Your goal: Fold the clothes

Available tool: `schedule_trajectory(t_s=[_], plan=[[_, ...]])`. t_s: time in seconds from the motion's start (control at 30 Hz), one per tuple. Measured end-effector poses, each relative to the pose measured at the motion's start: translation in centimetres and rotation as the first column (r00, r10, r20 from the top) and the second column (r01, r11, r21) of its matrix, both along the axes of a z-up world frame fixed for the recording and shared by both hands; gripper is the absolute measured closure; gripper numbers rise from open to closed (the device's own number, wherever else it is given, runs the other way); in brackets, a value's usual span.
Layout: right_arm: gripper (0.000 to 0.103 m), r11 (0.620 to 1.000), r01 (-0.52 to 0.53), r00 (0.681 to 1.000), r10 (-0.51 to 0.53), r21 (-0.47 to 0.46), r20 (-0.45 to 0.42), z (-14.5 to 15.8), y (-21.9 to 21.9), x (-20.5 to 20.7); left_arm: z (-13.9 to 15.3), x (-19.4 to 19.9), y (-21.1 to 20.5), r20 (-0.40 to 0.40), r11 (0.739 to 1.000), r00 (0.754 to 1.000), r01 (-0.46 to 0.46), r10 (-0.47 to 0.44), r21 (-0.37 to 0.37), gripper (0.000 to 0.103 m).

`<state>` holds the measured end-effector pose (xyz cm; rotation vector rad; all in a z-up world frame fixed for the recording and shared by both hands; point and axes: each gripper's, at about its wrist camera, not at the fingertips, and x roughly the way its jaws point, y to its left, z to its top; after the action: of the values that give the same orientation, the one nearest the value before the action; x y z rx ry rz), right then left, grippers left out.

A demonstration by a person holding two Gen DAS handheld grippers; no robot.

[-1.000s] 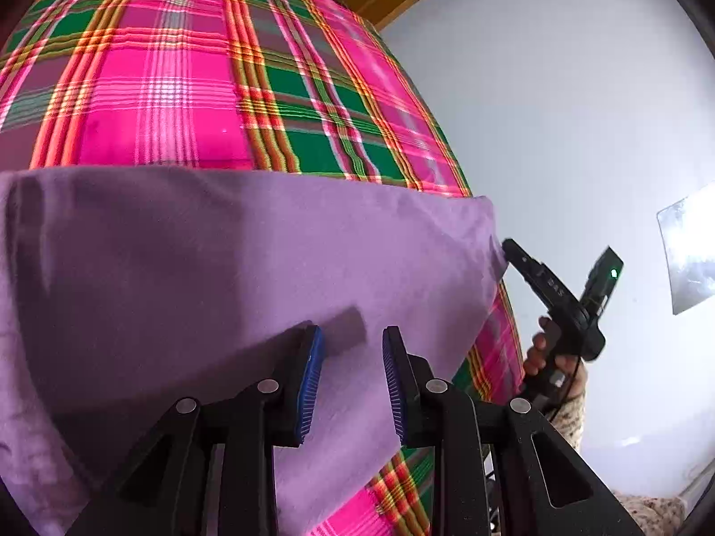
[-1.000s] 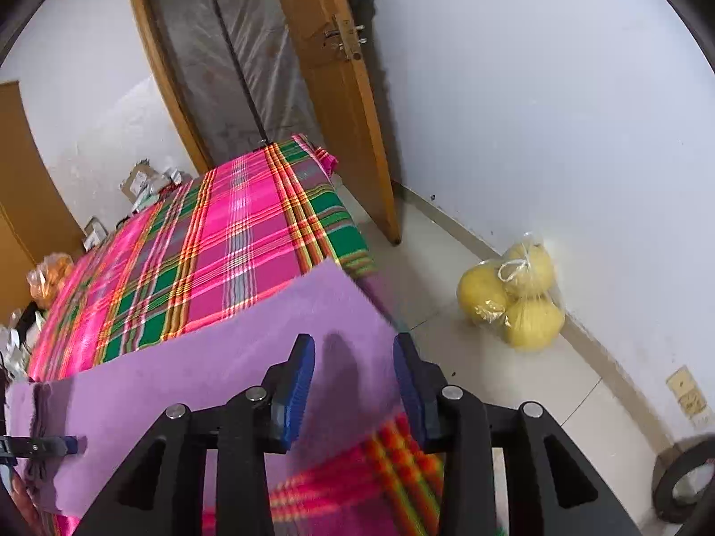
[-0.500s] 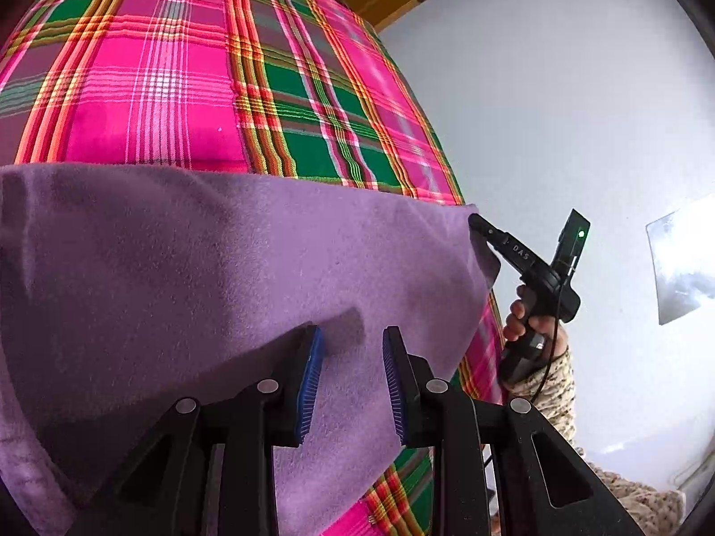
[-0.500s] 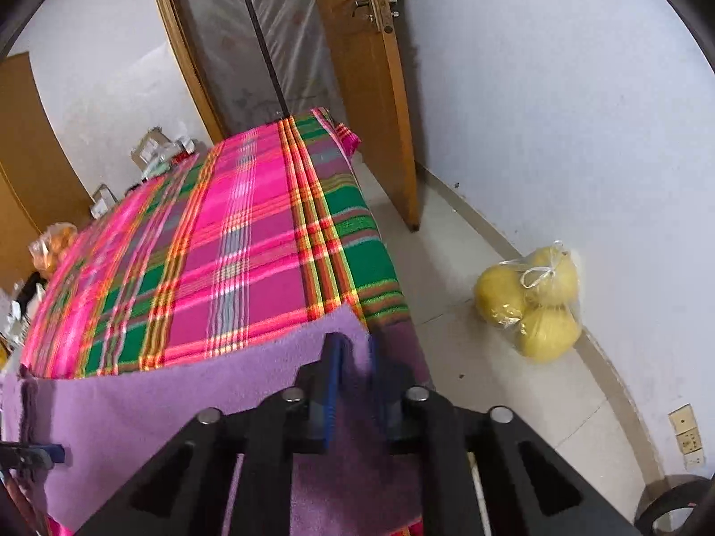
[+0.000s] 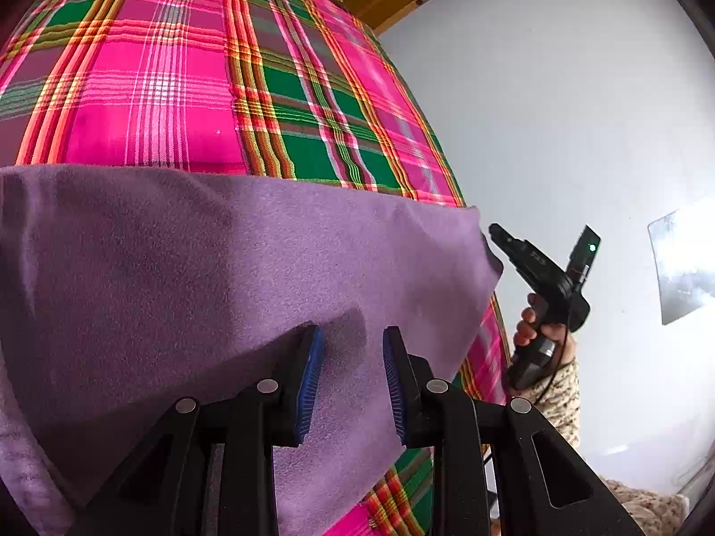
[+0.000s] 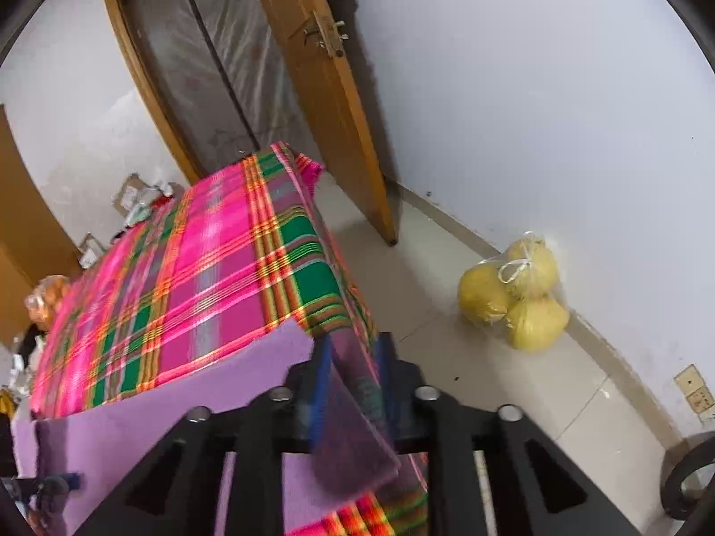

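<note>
A purple fleece cloth (image 5: 201, 259) lies flat across the near end of a pink and green plaid bed (image 5: 156, 111). My left gripper (image 5: 353, 370) hovers open just over the cloth's near part, with nothing between its blue pads. A hand (image 5: 536, 321) holds my right gripper (image 5: 494, 228) at the cloth's right corner by the bed's edge. In the right wrist view the right gripper (image 6: 353, 370) is blurred, its jaws partway apart. A shadowed corner flap of the cloth (image 6: 156, 424) lies between them, and I see no grip on it.
The plaid bed (image 6: 214, 277) runs away toward a wooden door (image 6: 330, 102). A bag of yellow fruit (image 6: 514, 299) sits on the tiled floor against the white wall. Boxes and clutter (image 6: 134, 196) stand beyond the bed's far left side.
The right jaws were wide open a second ago, closed on the cloth corner half a second ago, and now stand wider apart. The right gripper drew back slightly. The left gripper stayed open.
</note>
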<state>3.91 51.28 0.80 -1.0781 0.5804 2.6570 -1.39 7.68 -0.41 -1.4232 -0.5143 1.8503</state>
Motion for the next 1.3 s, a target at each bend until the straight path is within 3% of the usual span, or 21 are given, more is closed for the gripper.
schedule_trajectory(t_s=[0.17, 0.33, 0.47, 0.67, 0.77, 0.97, 1.07, 1.3], plan=[[0.060, 1.000, -0.008, 1.000, 0.009, -0.028, 0.023, -0.9, -0.4, 2.4, -0.1, 0.0, 0.0, -0.004, 1.000, 1.000, -0.005, 0.005, 0.005, 0.074], [0.060, 0.996, 0.033, 0.999, -0.031, -0.087, 0.032, -1.8, -0.5, 3.7, 0.1, 0.1, 0.3, -0.012, 1.000, 1.000, -0.008, 0.008, -0.013, 0.074], [0.060, 0.997, 0.038, 0.999, -0.035, -0.073, 0.031, -1.8, -1.3, 3.6, 0.4, 0.2, 0.8, -0.024, 0.999, 1.000, -0.013, 0.012, -0.053, 0.074], [0.072, 0.996, 0.083, 0.993, -0.086, 0.044, 0.086, -1.7, -2.7, 3.0, 0.9, 0.4, 1.6, -0.047, 0.993, 0.999, -0.028, 0.022, -0.119, 0.074], [0.088, 0.994, 0.082, 0.993, -0.087, 0.068, 0.081, -1.3, -3.1, 3.0, 0.9, 0.4, 1.8, -0.051, 0.991, 0.998, -0.030, 0.024, -0.130, 0.074], [0.092, 0.996, 0.067, 0.996, -0.070, 0.058, 0.049, -1.0, -3.6, 3.1, 0.5, 0.2, 2.1, -0.042, 0.992, 0.999, -0.034, 0.029, -0.120, 0.074], [0.092, 0.997, 0.043, 0.999, -0.042, 0.063, -0.020, 0.2, -4.4, 3.7, 0.3, 0.1, 2.4, -0.041, 0.992, 0.999, -0.034, 0.030, -0.120, 0.074], [0.092, 0.994, -0.079, 0.989, 0.088, 0.077, -0.116, 2.4, -8.2, 4.3, 0.2, -0.4, 2.8, -0.001, 0.994, 0.999, -0.039, 0.039, -0.101, 0.074]])
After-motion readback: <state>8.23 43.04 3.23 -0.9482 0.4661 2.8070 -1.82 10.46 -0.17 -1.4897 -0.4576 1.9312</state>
